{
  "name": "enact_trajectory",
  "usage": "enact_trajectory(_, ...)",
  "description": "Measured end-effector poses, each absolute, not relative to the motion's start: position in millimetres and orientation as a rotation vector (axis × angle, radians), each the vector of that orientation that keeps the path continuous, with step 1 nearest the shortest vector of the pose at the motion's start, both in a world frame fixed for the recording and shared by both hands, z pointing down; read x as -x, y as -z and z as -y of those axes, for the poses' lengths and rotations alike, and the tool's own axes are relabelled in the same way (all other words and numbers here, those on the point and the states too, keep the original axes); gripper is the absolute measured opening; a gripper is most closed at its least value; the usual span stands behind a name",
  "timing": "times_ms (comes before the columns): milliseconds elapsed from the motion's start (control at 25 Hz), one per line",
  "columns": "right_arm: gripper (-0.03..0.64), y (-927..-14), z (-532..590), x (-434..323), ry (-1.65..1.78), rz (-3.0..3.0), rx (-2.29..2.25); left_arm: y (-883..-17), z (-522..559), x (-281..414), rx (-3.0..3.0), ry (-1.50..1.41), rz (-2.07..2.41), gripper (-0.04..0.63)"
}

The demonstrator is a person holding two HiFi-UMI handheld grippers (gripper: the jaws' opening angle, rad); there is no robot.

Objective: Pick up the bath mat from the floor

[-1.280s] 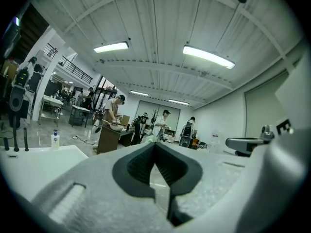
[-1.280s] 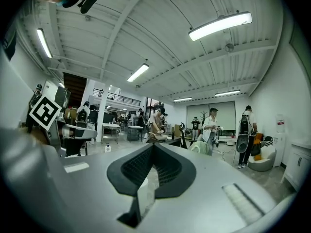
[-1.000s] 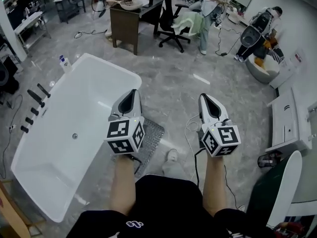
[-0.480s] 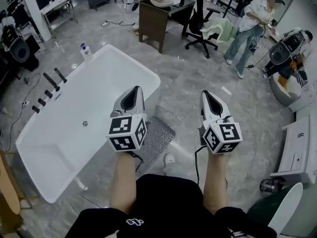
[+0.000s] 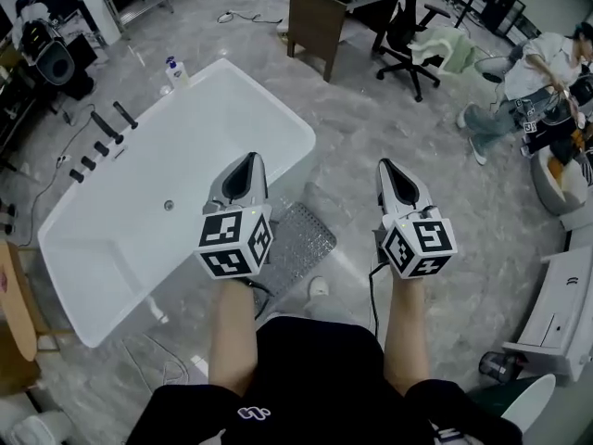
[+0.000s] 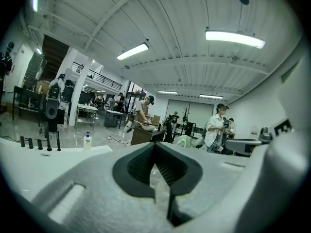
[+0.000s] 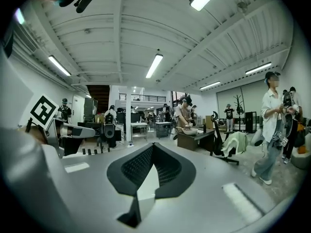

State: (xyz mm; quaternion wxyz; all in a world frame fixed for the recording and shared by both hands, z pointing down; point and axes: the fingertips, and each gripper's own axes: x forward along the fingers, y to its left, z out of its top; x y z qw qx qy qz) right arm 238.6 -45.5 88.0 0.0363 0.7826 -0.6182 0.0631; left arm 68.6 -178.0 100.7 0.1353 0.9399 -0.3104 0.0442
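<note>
On the marble floor at the left stands the white bathtub (image 5: 139, 211), with a pump bottle (image 5: 172, 69) on its far corner. Just beside its near edge, the left gripper (image 5: 246, 161) is held out almost level, its jaws pressed together on nothing. Below and between the two tools lies the bath mat (image 5: 302, 237), flat on the floor against the tub's side and just ahead of the person's shoe (image 5: 318, 288); the left gripper's marker cube hides one end. It looks like a thin, pebbled, see-through sheet, so I'd expect it to be light and floppy, perhaps clinging to the stone. Pinching a free corner or the edge away from the tub seems the best hold. At the right, the right gripper (image 5: 387, 167) is likewise closed and empty, well above the floor.
</note>
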Motion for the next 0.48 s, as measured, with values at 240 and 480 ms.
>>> enact_trajectory(240, 0.006, -94, 64, -250, -0.221, 1.989, -2.309, -109, 182, -69, -2.662, -0.140, 1.010, 0.000)
enact_trajectory(480, 0.006, -93, 78, -251, -0.203, 2.084, -2.208, -101, 179, -59, -2.616, -0.087, 1.126, 0.000)
